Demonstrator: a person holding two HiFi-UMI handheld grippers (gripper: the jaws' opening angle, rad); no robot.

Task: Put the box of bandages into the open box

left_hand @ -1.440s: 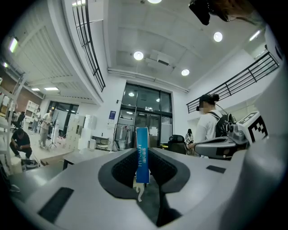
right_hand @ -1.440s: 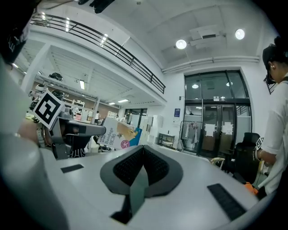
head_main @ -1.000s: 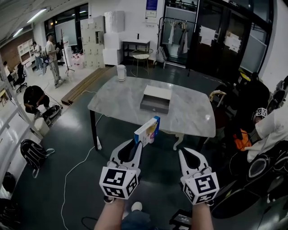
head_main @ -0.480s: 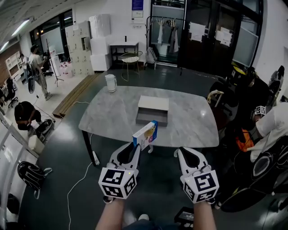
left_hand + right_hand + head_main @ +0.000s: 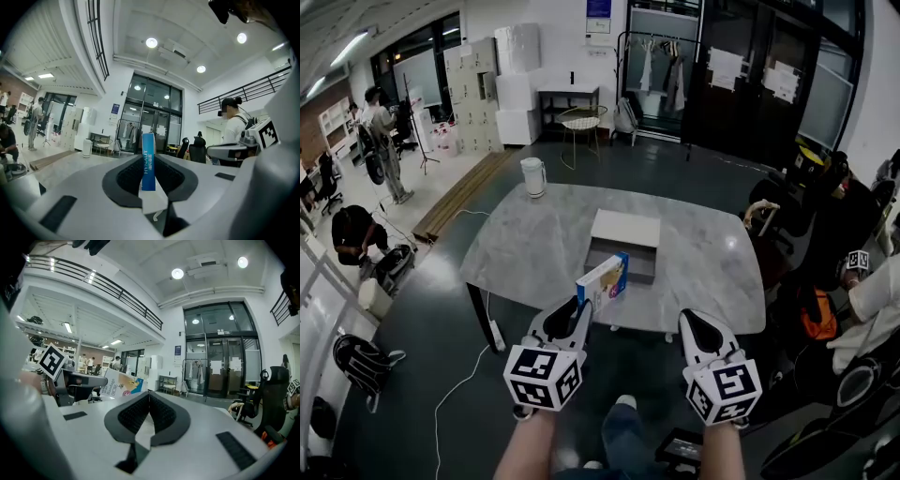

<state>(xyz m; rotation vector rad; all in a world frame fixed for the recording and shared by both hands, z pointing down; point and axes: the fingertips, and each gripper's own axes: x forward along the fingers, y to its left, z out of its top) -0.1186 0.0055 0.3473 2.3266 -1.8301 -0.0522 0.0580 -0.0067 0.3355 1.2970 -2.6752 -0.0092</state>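
Left gripper (image 5: 581, 311) is clamped on the bandage box (image 5: 604, 284), which sticks up and forward out of the jaws, thin edge between the pads, held in the air near the table's (image 5: 525, 246) front edge. The open box (image 5: 619, 262) sits on the table straight ahead, just beyond and lower. Left is the nearer gripper. Right gripper (image 5: 693, 324) has its jaws together and empty, and hangs beside it.

A white kettle (image 5: 532, 176) stands near the grey marble table's (image 5: 525, 258) far left corner, a wire chair (image 5: 580, 123) beyond.
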